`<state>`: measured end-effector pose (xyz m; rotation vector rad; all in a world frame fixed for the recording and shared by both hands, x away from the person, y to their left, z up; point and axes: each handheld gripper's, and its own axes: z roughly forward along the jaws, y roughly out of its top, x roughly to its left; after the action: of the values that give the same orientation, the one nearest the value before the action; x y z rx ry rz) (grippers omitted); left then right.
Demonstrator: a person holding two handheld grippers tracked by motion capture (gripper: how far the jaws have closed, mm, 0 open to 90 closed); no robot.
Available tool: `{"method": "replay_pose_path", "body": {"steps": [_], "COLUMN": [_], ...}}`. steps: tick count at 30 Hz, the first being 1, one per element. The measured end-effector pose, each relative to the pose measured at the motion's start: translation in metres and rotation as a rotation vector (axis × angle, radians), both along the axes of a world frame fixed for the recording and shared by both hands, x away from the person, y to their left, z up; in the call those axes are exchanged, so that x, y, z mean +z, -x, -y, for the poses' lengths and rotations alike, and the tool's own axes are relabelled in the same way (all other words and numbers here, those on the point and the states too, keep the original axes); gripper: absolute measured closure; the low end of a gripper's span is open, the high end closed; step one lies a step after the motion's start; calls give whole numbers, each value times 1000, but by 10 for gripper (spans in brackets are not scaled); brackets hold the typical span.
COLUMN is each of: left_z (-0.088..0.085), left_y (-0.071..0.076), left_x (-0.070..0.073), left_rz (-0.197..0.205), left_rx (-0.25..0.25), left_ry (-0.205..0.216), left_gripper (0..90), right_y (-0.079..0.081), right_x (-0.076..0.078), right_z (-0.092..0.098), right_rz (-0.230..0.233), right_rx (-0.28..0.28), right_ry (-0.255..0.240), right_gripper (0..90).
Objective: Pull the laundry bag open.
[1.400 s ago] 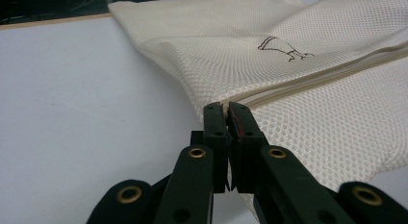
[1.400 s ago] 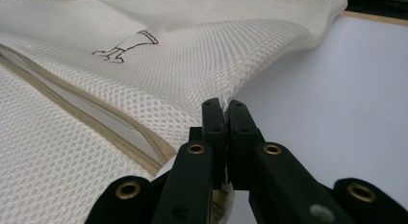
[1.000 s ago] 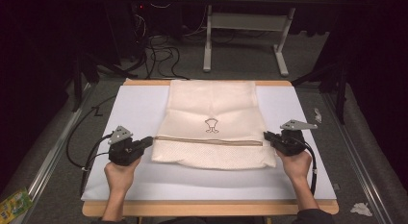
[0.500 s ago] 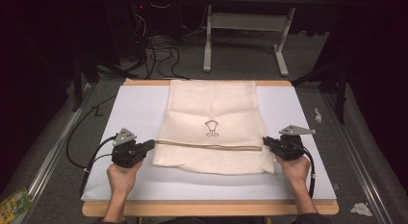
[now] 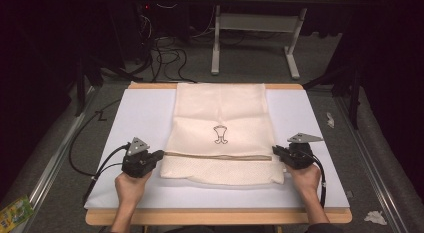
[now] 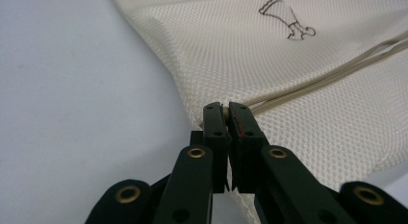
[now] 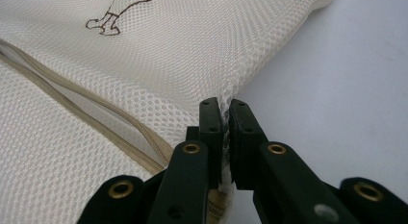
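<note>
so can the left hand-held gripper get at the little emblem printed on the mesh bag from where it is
Probably not right now: the left hand-held gripper is shut on the mesh bag at its side edge. The emblem lies uncovered mid-bag, so it must let go first.

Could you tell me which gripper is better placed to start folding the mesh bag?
Probably neither: the left gripper and the right gripper each pinch a side edge of the mesh bag beside its zipper, so both would move together.

A white sheet (image 5: 135, 118) is spread over the wooden tabletop (image 5: 215, 216), whose near edge is left uncovered. Beyond the far edge, a grey metal frame (image 5: 252, 23) and tangled black cables (image 5: 160, 48) are seen on the floor. Crumpled paper (image 5: 375, 217) lies by the near right corner, a green packet (image 5: 14, 213) by the near left.
</note>
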<state>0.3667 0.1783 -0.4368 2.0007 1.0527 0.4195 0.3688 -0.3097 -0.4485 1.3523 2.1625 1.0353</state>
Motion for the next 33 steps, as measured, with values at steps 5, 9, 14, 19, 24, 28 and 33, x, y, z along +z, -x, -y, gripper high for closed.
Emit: {"method": "replay_pose_path", "body": {"steps": [5, 9, 14, 19, 24, 28, 33], "left_z": [3, 6, 9, 11, 9, 5, -1], "left_y": [0, -1, -2, 0, 0, 0, 0], "left_x": [-3, -7, -10, -10, -7, -3, 2], "left_rz": [-13, -15, -13, 12, 37, 61, 89], "left_rx": [-6, -8, -18, -16, -11, 10, 31], "left_ry": [-15, -29, -20, -10, 4, 19, 31], "left_gripper": [867, 860, 848, 762, 665, 598, 560], "right_y": [-1, -1, -1, 1, 5, 8, 13], "right_x": [-2, -5, -9, -7, -1, 3, 10], "right_z": [1, 1, 1, 3, 5, 7, 14], "right_rz": [-3, -8, -12, 2, 40, 47, 83], "right_rx": [-6, -10, -14, -25, -42, -46, -64], "right_ry": [1, 5, -2, -11, -39, -70, -103], "right_gripper": [862, 842, 808, 723, 663, 620, 587]}}
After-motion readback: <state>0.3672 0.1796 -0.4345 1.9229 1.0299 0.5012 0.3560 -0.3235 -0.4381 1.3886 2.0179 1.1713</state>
